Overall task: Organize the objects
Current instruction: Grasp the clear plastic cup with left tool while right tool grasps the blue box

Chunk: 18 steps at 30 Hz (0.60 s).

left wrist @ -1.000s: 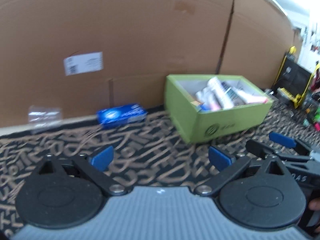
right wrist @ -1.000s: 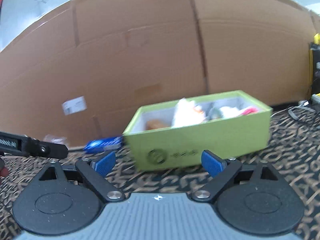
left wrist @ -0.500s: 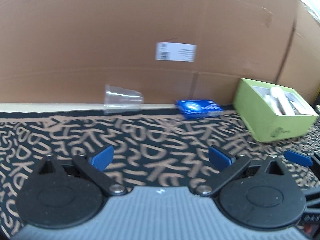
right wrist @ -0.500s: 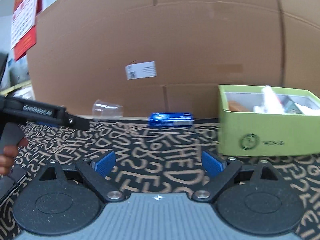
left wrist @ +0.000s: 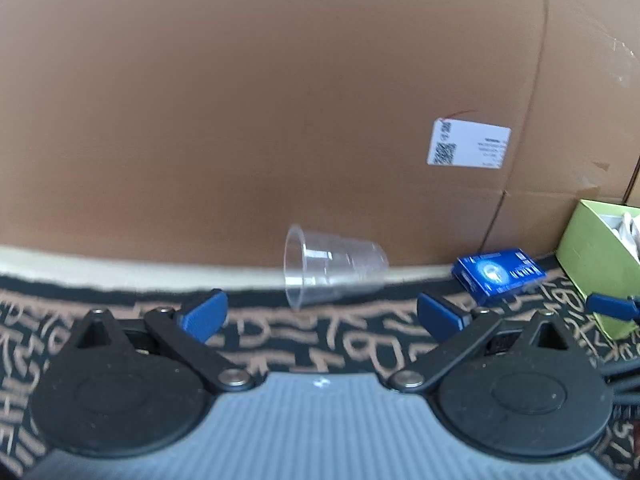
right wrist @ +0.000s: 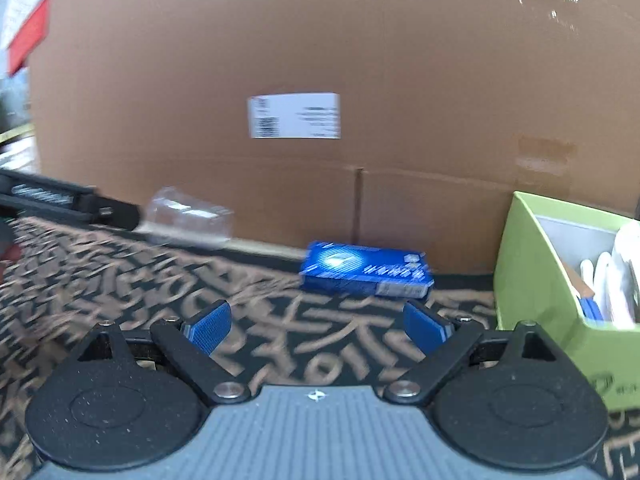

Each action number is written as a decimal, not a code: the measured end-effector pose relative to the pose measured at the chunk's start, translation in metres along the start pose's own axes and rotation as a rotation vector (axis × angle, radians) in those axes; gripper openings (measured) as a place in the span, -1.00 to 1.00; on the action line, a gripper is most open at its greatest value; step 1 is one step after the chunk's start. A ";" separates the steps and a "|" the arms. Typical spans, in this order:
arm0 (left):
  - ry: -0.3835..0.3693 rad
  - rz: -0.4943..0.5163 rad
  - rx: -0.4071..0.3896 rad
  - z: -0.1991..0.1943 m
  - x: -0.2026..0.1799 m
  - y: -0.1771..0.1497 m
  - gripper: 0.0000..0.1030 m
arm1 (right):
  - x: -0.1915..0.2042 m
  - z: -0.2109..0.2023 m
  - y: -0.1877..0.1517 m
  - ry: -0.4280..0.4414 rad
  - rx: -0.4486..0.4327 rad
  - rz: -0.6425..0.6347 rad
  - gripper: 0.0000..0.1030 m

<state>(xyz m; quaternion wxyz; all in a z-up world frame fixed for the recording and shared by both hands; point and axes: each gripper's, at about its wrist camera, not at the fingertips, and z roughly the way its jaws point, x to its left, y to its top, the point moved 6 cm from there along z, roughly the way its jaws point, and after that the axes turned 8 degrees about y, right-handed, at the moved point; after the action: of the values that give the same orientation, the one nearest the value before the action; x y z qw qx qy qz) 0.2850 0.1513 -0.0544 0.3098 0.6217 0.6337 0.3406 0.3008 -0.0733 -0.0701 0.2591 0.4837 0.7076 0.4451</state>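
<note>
Left gripper: jaws spread wide, empty, hovering low over the patterned mat and facing the clear plastic cup.
Right gripper: fingers apart, holding nothing, aimed at the blue box.
Clear plastic cup: lying on its side at the mat's far edge, against the foot of the cardboard wall, mouth to the left.
Blue box: flat on the mat beside the wall, between cup and green box.
Green box: open-topped, at right, white items inside.
Shipping label: stuck on the cardboard.
</note>
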 end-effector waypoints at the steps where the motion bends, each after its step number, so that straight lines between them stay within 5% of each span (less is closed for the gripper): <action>1: 0.002 0.007 -0.004 0.008 0.000 0.003 1.00 | -0.007 0.009 0.001 -0.013 0.008 0.013 0.86; 11: -0.036 0.018 0.033 0.067 -0.005 0.014 0.94 | -0.053 0.063 0.010 -0.006 0.053 0.128 0.86; 14: -0.065 0.009 0.060 0.074 -0.008 0.014 0.66 | -0.057 0.071 0.013 0.032 0.053 0.144 0.86; 18: -0.144 -0.021 0.101 0.071 -0.013 0.009 -0.02 | -0.044 0.059 0.005 0.130 0.090 0.214 0.86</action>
<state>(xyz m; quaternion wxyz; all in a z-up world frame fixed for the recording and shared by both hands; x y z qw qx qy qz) 0.3486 0.1420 -0.0877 0.3263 0.6528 0.6325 0.2592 0.3676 -0.0904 -0.0959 0.1418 0.5376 0.6865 0.4685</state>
